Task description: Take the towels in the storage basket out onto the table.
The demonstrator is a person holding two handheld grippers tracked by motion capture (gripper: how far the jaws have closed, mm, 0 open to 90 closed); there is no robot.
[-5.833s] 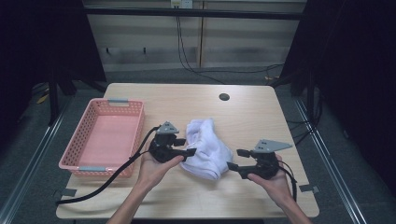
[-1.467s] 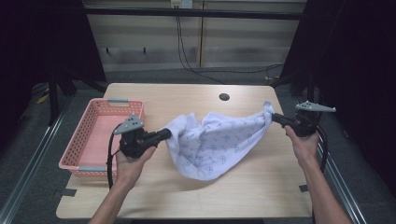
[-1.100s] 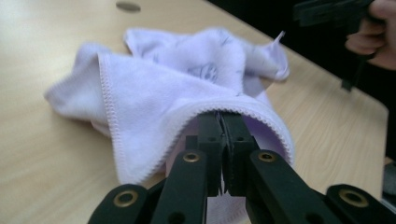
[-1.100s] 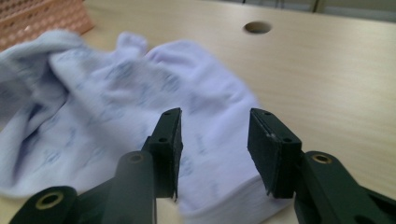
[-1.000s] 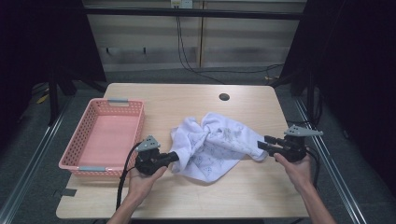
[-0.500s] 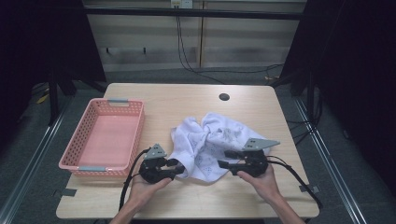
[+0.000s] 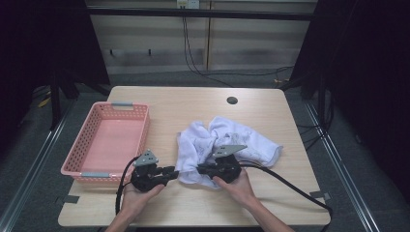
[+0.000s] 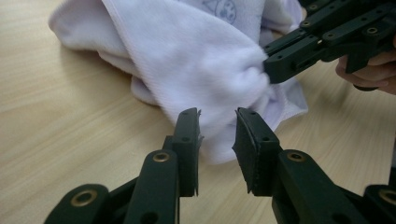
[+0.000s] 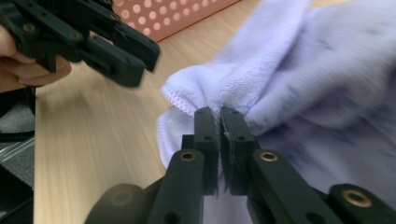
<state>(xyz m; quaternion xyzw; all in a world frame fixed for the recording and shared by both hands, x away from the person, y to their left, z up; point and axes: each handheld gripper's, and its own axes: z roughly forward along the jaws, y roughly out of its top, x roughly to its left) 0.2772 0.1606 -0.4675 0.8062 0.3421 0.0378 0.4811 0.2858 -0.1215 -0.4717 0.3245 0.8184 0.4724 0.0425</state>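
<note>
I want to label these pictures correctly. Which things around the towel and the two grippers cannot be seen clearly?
- Towel: its near edge in the high view is hidden by the right gripper and the hand.
- Towel print: too small in the high view, cut by the top edge in the left gripper view.
- Left gripper: blurred in the right gripper view.
- Basket: cut by the top edge in the right gripper view.

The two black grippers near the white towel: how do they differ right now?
The right gripper is clamped shut on a fold of the white towel, having just closed. The left gripper has a gap between its jaws and holds nothing; the towel's edge lies just beyond its tips. Both are black, hand-held, and low over the wooden table.
</note>
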